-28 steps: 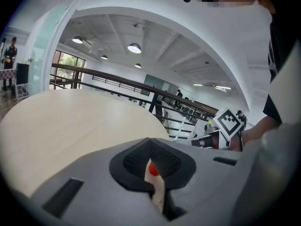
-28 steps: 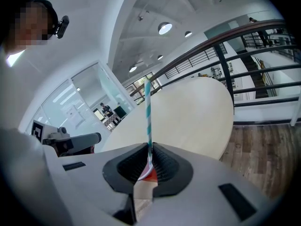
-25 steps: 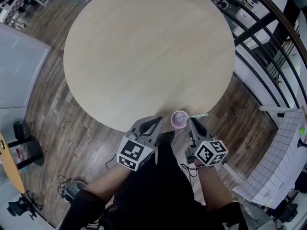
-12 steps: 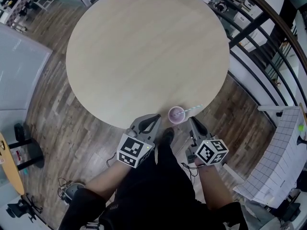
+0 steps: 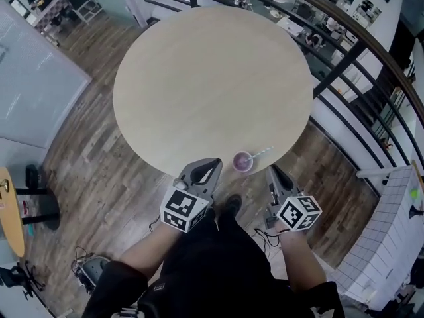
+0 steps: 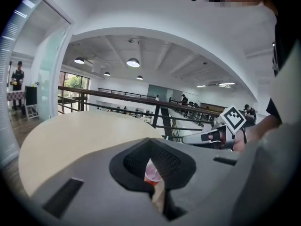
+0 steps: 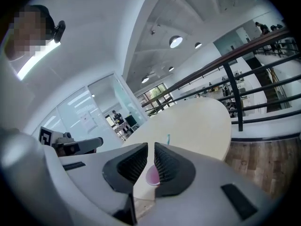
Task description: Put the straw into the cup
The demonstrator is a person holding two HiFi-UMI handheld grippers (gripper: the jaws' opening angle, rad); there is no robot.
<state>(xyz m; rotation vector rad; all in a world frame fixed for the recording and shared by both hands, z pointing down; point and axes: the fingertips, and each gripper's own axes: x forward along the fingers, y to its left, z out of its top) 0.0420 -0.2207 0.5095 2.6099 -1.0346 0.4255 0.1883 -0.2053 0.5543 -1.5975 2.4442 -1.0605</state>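
A small pink cup (image 5: 242, 161) stands at the near edge of the round beige table (image 5: 212, 78). A pale striped straw (image 5: 262, 153) leans out of it to the right. My left gripper (image 5: 215, 163) hangs over the floor just left of the cup, shut and holding nothing. My right gripper (image 5: 271, 171) is just off the table edge, right of the cup, also shut with nothing in it. The cup (image 6: 153, 173) shows behind the left jaws. In the right gripper view the cup (image 7: 152, 175) shows behind the jaws and the straw tip (image 7: 168, 139) rises above them.
A black railing (image 5: 344, 65) curves round the table's far and right side. A glass partition (image 5: 33, 91) stands at the left. My legs and a shoe (image 5: 230, 206) are below the table edge on the wooden floor. A white gridded board (image 5: 391, 230) is at the right.
Both grippers have drawn back from the table edge. The right gripper, close beside the cup and straw a second ago, is now apart from them. The view has shifted back.
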